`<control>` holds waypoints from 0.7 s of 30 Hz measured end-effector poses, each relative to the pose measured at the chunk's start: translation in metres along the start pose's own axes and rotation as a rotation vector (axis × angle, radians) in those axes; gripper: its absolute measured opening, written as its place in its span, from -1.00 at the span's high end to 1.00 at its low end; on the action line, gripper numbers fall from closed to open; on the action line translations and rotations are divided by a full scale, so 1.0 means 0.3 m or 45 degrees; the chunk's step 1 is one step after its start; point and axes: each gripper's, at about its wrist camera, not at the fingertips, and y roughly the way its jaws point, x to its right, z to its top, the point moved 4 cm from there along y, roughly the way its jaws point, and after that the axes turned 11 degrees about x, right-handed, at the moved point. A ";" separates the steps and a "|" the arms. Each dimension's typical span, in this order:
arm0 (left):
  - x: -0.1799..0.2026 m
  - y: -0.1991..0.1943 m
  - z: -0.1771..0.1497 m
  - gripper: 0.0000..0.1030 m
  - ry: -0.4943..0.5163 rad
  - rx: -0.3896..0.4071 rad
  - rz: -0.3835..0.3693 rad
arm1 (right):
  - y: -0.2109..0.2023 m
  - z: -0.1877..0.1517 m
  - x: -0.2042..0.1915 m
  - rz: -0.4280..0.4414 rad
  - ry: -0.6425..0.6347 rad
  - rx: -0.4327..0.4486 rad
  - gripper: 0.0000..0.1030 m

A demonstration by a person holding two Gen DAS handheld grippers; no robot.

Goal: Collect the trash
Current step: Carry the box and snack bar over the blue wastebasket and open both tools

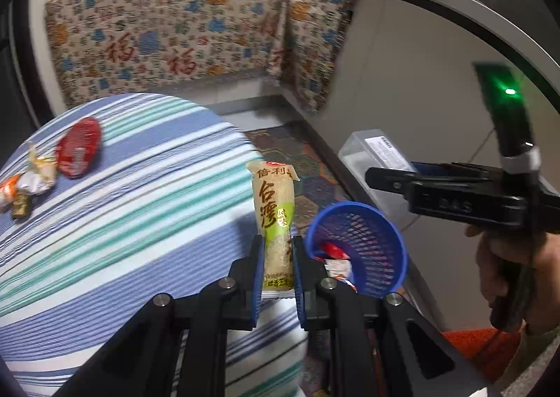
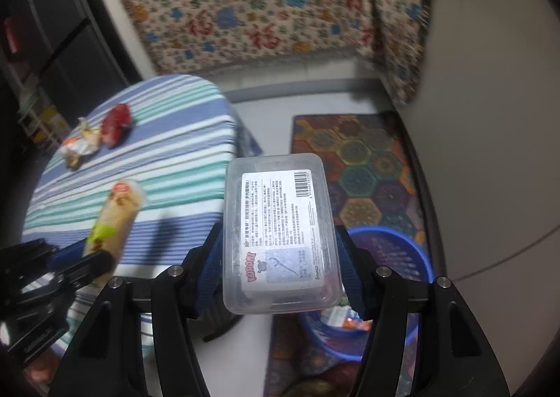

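We've got both tongs loaded: left gripper pinching the wrapper, right gripper clamping the box. Bin sits at 4 o'clock of the box, w/ only part under it, so an early drop could hit the rim & land on the rug.

basket partly hidden, contents unclear

We're seeing a yellow-green snack wrapper standing upright, sitting clamped at its lower end. A clear plastic box with a white label is showing label-up, being held at its sides above the blue mesh basket. The basket is sitting on the floor, already holding red and white scraps. A red wrapper and crumpled foil wrappers are lying on the striped surface.
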 end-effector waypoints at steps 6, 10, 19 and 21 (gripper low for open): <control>0.148 0.116 -0.006 0.71 0.009 -0.044 -0.107 | 0.027 -0.043 0.183 -0.113 0.084 -0.065 -0.21; 0.233 0.207 -0.029 0.71 0.013 -0.085 -0.152 | 0.041 -0.079 0.271 -0.165 0.135 -0.113 -0.21; 0.326 0.363 -0.074 0.71 0.041 -0.154 -0.160 | 0.053 -0.104 0.381 -0.215 0.200 -0.162 -0.21; 0.341 0.388 -0.081 0.71 0.041 -0.162 -0.159 | 0.056 -0.107 0.399 -0.222 0.213 -0.172 -0.21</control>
